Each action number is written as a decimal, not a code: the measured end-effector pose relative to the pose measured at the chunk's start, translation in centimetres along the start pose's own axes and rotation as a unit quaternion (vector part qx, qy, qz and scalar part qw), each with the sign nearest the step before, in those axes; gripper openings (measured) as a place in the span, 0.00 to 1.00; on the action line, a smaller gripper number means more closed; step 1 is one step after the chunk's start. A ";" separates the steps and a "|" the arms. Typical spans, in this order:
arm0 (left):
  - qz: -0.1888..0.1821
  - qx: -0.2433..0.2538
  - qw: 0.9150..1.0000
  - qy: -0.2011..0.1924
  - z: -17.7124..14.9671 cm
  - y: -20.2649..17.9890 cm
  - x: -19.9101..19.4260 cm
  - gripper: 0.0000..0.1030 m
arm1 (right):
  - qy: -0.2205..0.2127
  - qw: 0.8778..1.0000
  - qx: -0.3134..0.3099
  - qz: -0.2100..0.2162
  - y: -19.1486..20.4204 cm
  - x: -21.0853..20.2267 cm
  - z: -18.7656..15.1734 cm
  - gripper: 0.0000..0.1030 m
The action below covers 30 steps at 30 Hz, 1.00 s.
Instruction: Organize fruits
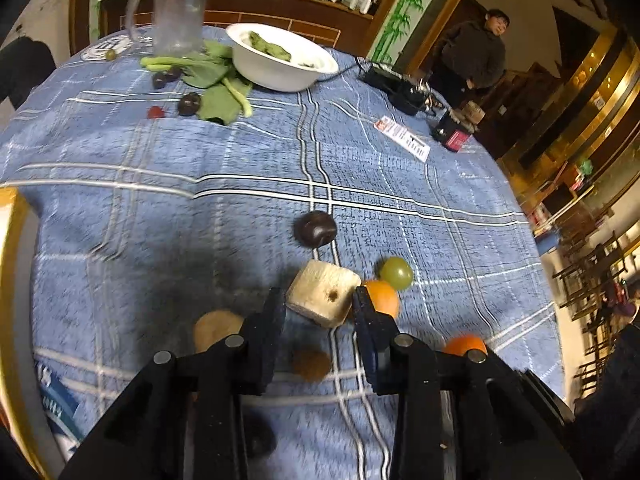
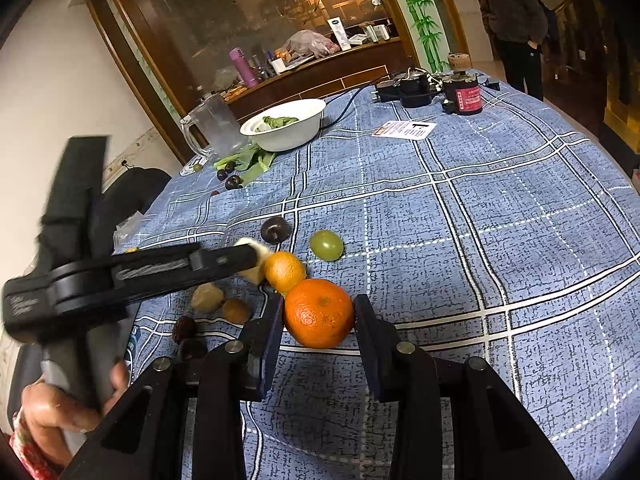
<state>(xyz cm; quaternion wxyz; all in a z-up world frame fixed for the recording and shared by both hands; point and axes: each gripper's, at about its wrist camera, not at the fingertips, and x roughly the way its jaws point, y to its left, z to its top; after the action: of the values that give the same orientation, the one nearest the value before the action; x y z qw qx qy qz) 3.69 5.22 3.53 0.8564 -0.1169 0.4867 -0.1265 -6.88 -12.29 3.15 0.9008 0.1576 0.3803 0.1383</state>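
A: What does the right gripper (image 2: 318,316) have?

B: It is clenched on the large orange (image 2: 319,313), both pads against the fruit's sides, with the fruit at the cloth or just above it, which cannot be told. Judging by the task, it holds the orange as one piece being sorted from the pile.

A: And the left gripper (image 1: 320,307)?

B: Its jaws flank the pale cube (image 1: 323,298), a spongy cut block with a hole in one face. The pads sit at its two sides, but whether they press is not clear, so it is probably about to take hold rather than carrying. It comes in steeply from above, which suits a low block lying flat.

A: What lies around the left tool?

B: Just beyond its right jaw sits a small orange (image 1: 382,297), touching a green grape (image 1: 396,273). Ahead of the tips lies a dark plum (image 1: 315,228). Below the left jaw is a tan fruit (image 1: 216,330), and between the jaws, nearer the camera, a brown one (image 1: 311,365).

A: Anything in the way?

B: The small orange crowds the right jaw, so a sideways pull could roll it and the grape. Far ahead, well apart, stand a white bowl (image 1: 256,66) of greens and a clear pitcher (image 1: 176,16), likely irrelevant here. In the right wrist view the left tool's arm crosses close beside the large orange, so the two could knock.
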 end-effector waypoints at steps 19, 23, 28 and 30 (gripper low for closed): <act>-0.013 -0.049 0.996 -0.067 -4.9 6.5 -10.9 0.45 | -0.006 0.999 0.030 -0.023 -1.0 -0.7 -0.9 0.36; 0.009 -0.015 0.999 -0.039 -4.2 4.4 -7.7 0.51 | 0.001 0.999 0.051 -0.013 -1.8 -0.5 -1.0 0.36; 0.036 0.043 0.998 0.000 -4.0 2.0 -3.4 0.53 | 0.013 0.999 0.039 -0.013 -1.4 0.2 -1.0 0.36; 0.039 0.073 0.996 0.015 -4.4 1.0 -2.0 0.53 | 0.018 0.999 0.033 -0.015 -1.1 0.5 -1.0 0.36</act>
<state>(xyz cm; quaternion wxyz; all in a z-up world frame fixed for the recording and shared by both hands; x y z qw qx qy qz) -1.02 6.48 2.65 0.8594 -0.0331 0.4934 -0.1302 -7.17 -12.91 1.74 0.8903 0.1789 0.4029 0.1146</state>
